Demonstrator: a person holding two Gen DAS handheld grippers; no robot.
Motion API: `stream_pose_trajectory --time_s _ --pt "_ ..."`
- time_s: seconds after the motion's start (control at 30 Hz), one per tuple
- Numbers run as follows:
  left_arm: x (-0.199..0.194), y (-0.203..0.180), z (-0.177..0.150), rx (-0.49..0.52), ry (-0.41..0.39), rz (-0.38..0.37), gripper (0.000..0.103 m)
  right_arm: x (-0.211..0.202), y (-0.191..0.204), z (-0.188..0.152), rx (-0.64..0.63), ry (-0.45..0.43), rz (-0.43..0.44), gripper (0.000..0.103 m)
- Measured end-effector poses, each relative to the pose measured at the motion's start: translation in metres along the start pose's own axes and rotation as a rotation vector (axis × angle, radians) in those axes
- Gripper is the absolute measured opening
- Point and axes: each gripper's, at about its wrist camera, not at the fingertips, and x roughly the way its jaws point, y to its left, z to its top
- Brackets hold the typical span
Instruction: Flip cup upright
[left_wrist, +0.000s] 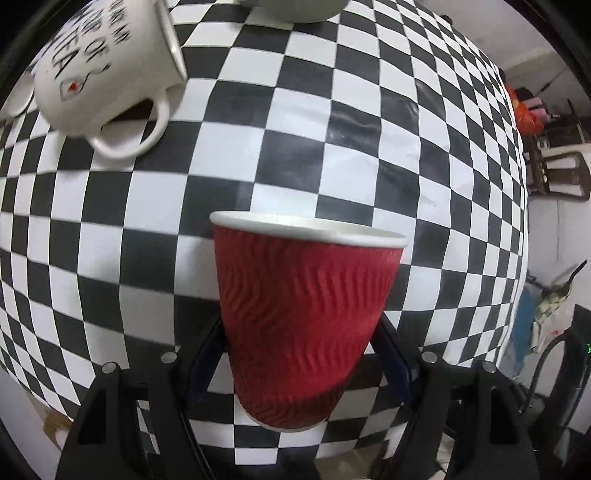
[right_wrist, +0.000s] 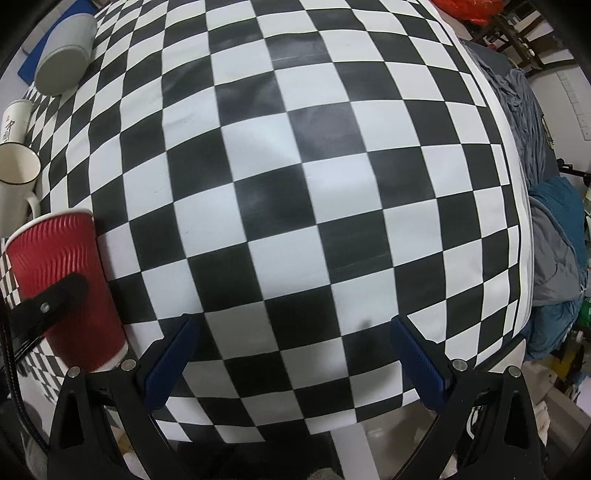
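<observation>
A red ribbed paper cup (left_wrist: 306, 314) with a white rim stands mouth-up, tilted slightly, between the blue pads of my left gripper (left_wrist: 301, 354). The pads press on its lower sides, so the gripper is shut on it. The cup's base looks just above or at the checkered tablecloth (left_wrist: 332, 147). In the right wrist view the same cup (right_wrist: 62, 280) is at the far left with a left-gripper finger (right_wrist: 55, 295) across it. My right gripper (right_wrist: 295, 354) is open and empty over the cloth.
A white mug with black lettering (left_wrist: 107, 70) lies on its side at the upper left. A grey cup (right_wrist: 66, 55) lies on its side and white mugs (right_wrist: 16, 158) stand at the table's left. Clothes (right_wrist: 554, 236) and clutter lie beyond the right edge.
</observation>
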Motion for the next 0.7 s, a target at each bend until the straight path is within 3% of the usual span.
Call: stream_pose_trajectory --time_s 0.2,0.23,0.33,0.7 --pt "0.002 -0.005 0.000 0.016 -0.009 0.028 0.076 -0.003 0.010 -0.001 0.017 -0.004 0.024 0.103" --pt "0.003 -0.006 0.000 0.021 -0.006 0.026 0.076 -0.009 -0.002 0.002 0.016 -0.005 0.030 0.103" --pt "0.007 -0.010 0.001 0.040 -0.001 0.025 0.084 -0.017 -0.015 0.010 0.021 -0.009 0.051 0.103" --pt "-0.032 -0.007 -0.004 0.068 -0.111 0.007 0.086 -0.047 -0.027 0.029 0.025 -0.047 0.102 0.103"
